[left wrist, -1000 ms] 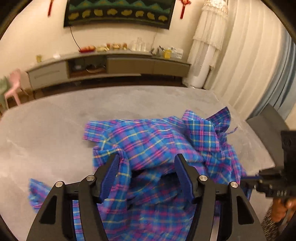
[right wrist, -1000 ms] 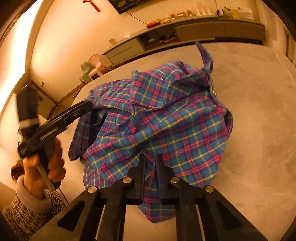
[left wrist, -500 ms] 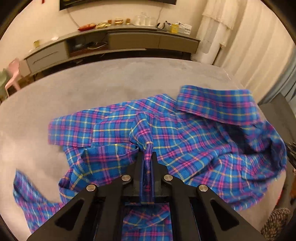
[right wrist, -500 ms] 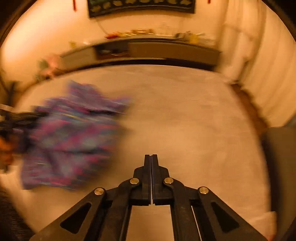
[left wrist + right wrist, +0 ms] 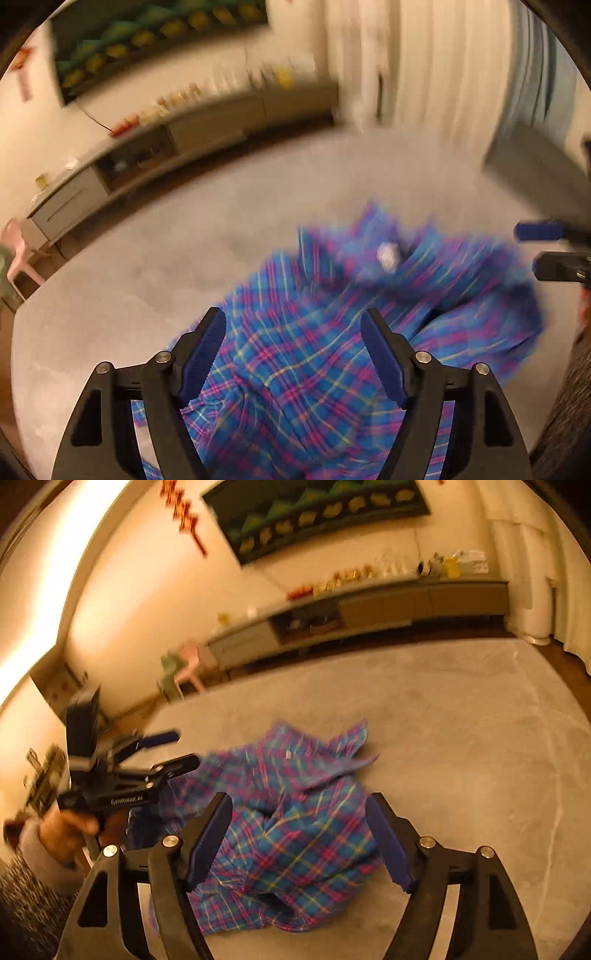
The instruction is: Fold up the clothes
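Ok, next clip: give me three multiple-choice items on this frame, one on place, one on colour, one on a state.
1. Where does the plaid shirt lie?
A. on the grey carpet
B. on the pink chair
C. over the cabinet

2. What colour is the shirt mostly?
A. white
B. blue with pink and yellow lines
C. green

3. How do the right gripper jaws stand?
A. shut on the shirt
B. shut, empty
C. open

Answers: 1 A, it is bunched on the carpet; 2 B, the check shows in both views; 3 C, the pads stand wide apart, pressing nothing.
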The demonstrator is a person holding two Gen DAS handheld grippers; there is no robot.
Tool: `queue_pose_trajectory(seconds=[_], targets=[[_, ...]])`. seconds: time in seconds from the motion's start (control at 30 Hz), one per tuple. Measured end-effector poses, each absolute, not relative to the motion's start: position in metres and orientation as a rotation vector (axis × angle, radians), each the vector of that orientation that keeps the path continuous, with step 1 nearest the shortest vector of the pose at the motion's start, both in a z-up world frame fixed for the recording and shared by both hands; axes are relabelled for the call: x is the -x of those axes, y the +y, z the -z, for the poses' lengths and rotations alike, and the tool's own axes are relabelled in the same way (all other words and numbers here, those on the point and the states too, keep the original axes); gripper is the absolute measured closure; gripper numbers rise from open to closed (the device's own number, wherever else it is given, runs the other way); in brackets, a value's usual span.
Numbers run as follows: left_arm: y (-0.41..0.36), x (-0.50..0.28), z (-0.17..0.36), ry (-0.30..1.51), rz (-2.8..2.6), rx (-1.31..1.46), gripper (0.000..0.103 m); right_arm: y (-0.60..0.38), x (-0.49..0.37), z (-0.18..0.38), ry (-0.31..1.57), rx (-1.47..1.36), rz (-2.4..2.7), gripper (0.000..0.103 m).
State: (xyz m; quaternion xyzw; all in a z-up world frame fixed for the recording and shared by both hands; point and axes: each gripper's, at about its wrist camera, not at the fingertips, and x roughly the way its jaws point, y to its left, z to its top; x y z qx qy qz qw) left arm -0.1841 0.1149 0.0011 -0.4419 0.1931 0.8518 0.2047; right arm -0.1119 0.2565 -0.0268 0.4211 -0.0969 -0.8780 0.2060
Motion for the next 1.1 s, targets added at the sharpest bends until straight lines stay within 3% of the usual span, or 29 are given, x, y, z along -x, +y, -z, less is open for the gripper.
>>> queue_pose_trajectory(seconds=[0.03, 0.07, 0.1, 0.13, 0.23, 0.47, 0.73, 0.93, 1.03, 1.1], targets=[[0.119, 0.188, 0.013, 0.604, -2.355, 1.267, 0.041, 0.25, 0.119, 0.039, -0.232, -1.234, 2.418, 0.028], [0.118, 0.19, 0.025, 0.629, -2.347, 1.313, 0.093, 0.246, 0.121, 0.05, -0.18, -1.294, 2.411, 0.05], [0.112, 0.19, 0.028, 0.591, -2.359, 1.343, 0.098, 0.243, 0.122, 0.059, -0.121, -1.354, 2.41, 0.07], [0.105, 0.188, 0.026, 0.522, -2.379, 1.349, 0.098, 0.248, 0.122, 0.06, -0.093, -1.365, 2.434, 0.094], [0.081, 0.17, -0.011, 0.398, -2.491, 1.241, 0.101, 0.27, 0.118, 0.047, -0.067, -1.315, 2.525, 0.097], [0.003, 0.091, -0.172, 0.135, -2.731, 0.803, 0.101, 0.306, 0.056, -0.074, -0.268, -0.735, 2.637, 0.098], [-0.064, -0.023, -0.343, 0.111, -2.749, 0.379, 0.101, 0.294, -0.022, -0.219, -0.202, -0.375, 2.489, 0.098], [-0.094, -0.073, -0.423, 0.111, -2.692, 0.193, 0.1, 0.293, -0.054, -0.306, -0.117, -0.301, 2.356, 0.098], [-0.11, -0.051, -0.438, 0.102, -2.687, 0.225, 0.1, 0.29, -0.04, -0.33, -0.103, -0.342, 2.32, 0.098], [-0.119, 0.004, -0.427, 0.083, -2.706, 0.355, 0.099, 0.282, -0.011, -0.331, -0.079, -0.426, 2.33, 0.098]])
